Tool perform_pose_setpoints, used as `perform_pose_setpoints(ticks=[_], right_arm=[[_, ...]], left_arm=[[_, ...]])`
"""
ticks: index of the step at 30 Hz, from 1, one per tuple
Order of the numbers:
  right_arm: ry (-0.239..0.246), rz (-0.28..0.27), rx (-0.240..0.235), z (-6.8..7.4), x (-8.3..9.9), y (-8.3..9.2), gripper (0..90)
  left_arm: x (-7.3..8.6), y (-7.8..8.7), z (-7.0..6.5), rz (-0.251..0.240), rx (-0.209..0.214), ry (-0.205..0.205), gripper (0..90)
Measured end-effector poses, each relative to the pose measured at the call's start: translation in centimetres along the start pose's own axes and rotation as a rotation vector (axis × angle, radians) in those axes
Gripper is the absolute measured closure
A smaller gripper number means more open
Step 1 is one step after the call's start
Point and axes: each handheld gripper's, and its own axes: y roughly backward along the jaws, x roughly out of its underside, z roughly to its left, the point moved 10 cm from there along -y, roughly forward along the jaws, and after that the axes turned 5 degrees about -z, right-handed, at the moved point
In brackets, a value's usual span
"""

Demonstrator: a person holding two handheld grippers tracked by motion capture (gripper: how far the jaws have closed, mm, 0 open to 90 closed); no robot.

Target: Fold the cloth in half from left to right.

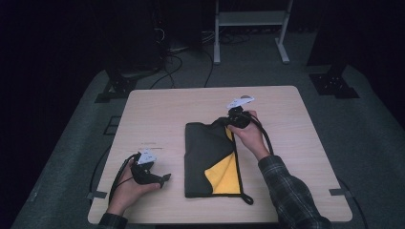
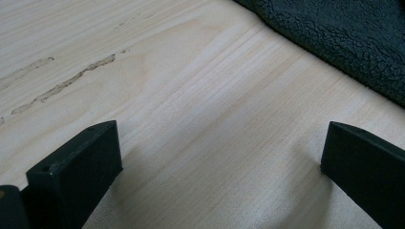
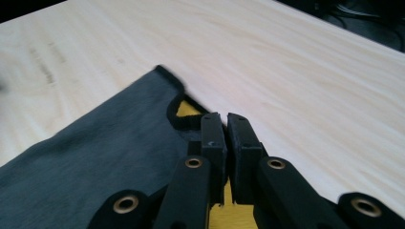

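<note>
Cloth [image 1: 210, 152], dark grey with a yellow lining, lies folded mid-bench, its far right corner raised off the wood by the right hand-held gripper [image 1: 228, 123], whose jaws are pressed together on the black hem; the right gripper view shows that hem caught between the closed tips [image 3: 224, 124]. The left hand-held gripper [image 2: 219, 162] rests spread and empty on the bench [image 1: 157, 109], near the cloth's left edge but apart from it. The grip looks thin, so a quick pull could slip the hem free, or drag the whole cloth since nothing pins the other side. Open bench lies beyond and to the right; the near edge is close to the cloth's dangling loop [image 1: 247, 198].
</note>
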Motion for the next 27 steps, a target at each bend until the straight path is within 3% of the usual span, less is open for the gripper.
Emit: perform_pose_setpoints(ticks=[8,19,22,27], right_arm=[[-0.047,0.048,0.052,-3.2,1.2,-0.7,85.7],[-0.069,0.130,0.089,-5.1,4.2,-3.1,85.2],[-0.083,0.121,0.097,-5.6,4.4,-3.4,83.5],[-0.122,0.073,0.094,-5.9,3.6,-2.5,69.4]], left_arm=[[0.0,0.0,0.0,0.000,-0.002,0.002,0.0],[0.0,0.0,0.0,0.000,-0.006,0.005,0.0],[0.0,0.0,0.0,0.000,-0.006,0.005,0.0],[0.0,0.0,0.0,0.000,-0.006,0.005,0.0]])
